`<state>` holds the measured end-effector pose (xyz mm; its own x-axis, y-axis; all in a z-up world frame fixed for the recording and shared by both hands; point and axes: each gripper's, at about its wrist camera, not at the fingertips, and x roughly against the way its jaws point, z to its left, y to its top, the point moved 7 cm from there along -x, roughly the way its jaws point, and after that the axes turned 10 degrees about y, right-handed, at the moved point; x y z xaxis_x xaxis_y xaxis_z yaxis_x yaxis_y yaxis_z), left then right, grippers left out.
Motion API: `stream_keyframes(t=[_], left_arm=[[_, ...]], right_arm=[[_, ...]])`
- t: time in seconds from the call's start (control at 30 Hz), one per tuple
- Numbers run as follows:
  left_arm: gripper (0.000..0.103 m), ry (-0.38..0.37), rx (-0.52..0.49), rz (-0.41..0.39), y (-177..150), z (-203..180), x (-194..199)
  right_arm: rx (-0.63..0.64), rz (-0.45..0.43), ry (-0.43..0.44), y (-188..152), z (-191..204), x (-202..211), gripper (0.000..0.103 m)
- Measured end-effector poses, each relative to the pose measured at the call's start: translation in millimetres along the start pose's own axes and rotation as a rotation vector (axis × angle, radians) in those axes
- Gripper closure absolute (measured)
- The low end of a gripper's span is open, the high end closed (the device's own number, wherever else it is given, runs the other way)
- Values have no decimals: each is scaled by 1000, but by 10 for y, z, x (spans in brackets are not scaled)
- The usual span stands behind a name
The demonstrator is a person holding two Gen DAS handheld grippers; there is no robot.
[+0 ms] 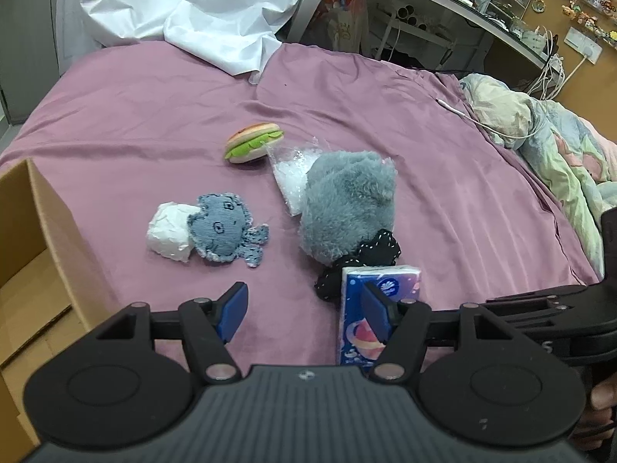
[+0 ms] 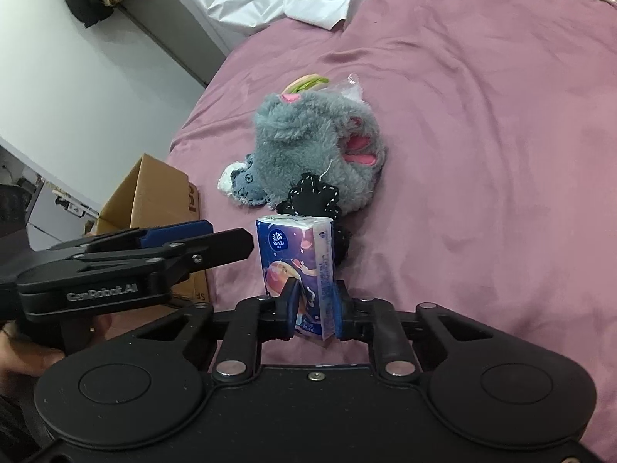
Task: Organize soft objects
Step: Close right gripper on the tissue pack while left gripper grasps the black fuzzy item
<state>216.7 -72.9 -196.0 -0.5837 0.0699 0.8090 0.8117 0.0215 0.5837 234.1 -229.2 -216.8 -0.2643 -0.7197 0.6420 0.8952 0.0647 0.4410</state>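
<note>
The right gripper pinches a blue tissue pack between its blue pads, the pack standing up out of the fingers and lifted over the near part of the bed. In the left wrist view the same tissue pack shows just in front of the left gripper's right finger. The left gripper is spread wide with nothing between its fingers, hovering over the pink bedsheet; from the right wrist view it reaches in from the left, its tip close beside the pack (whether it touches the pack I cannot tell).

Beyond the pack a black cloth piece with white stitching lies against a gray fluffy plush with pink patches. A clear plastic bag pokes out from under the far side of the plush, and a small toy hamburger sits just beside that bag. To the left, apart from the plush, a blue denim octopus toy rests touching a crumpled white wad.

An open cardboard box stands at the left edge of the bed. A white sheet is heaped at the far end, and a patterned quilt is bunched along the right side
</note>
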Motion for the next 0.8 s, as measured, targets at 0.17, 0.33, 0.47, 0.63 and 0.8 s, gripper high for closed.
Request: stream_keyframes(t=[0.17,0.33,0.47,0.63,0.8], left_arm=[[39,-14,2,13,8,-64,-130],[39,-50,11,37,12,-152,-271],[39,-93,13,55,-9,-250,-382],[55,-107,23,65,-17,-288,-471],[72,-118,16,70,-41,-335,-477]], right_arm=[[-20,-13,-44,35,-73,132,86],[-39,-22,-96,33,-168,241,86],[-53,-21,-115,29,-243,276,86],[-64,-7,-108,14,-253,251,85],[-84,-20,-98,60,-228,168,47]])
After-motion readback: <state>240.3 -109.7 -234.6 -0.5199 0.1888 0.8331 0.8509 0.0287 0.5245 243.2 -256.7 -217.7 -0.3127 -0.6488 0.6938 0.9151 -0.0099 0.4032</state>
